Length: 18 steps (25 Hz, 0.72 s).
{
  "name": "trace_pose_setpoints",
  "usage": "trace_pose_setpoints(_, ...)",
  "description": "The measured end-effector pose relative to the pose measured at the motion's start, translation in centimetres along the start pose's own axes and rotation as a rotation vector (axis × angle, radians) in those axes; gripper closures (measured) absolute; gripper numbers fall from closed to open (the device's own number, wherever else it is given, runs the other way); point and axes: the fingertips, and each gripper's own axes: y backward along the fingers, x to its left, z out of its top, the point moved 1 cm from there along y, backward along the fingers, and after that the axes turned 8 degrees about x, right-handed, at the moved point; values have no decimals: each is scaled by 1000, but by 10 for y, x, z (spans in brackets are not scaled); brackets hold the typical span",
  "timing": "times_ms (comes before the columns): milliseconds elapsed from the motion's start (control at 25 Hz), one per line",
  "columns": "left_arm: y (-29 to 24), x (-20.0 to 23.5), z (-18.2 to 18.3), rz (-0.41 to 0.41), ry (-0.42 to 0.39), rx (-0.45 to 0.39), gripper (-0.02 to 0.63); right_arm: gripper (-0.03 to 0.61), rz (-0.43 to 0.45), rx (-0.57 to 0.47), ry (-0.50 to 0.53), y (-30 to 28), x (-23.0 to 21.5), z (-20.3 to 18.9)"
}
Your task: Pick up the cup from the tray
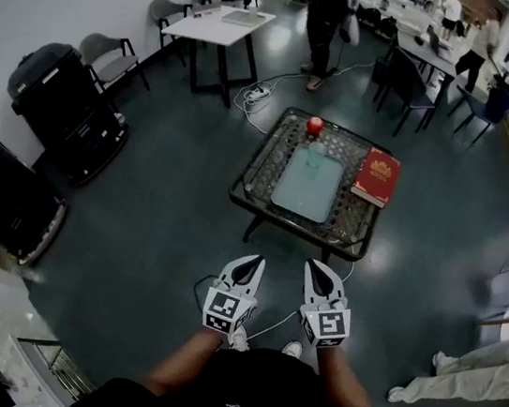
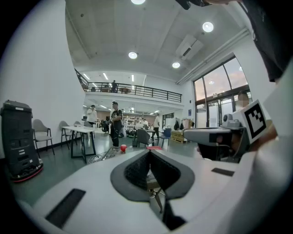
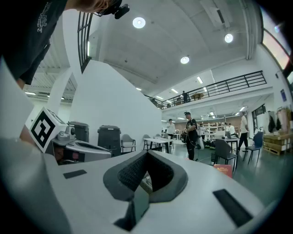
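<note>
Both tongs, left gripper (image 1: 247, 265) and right gripper (image 1: 318, 272), are closed on nothing, well short of the tray (image 1: 298, 200). At the tray's far end stands the cup (image 1: 316, 154), a red ball (image 1: 315, 124) just beyond. It looks clear, light, likely slick and thin-walled; take its sides mid-height, gently.

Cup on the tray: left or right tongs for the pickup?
Right, marginally. In the head view the cup sits at the far end of the tray, more nearly ahead of the right tongs than the left tongs. Both are shut and short of the table.
</note>
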Motion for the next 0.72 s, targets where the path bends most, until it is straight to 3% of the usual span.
trace_pose_setpoints(200,1,-9,10,47,-22,-36,606,571,10,-16,18,11,-8,6)
trace_pose_setpoints(720,0,-35,0,47,-10,-9,606,571,30,-24,22,30,-17,6)
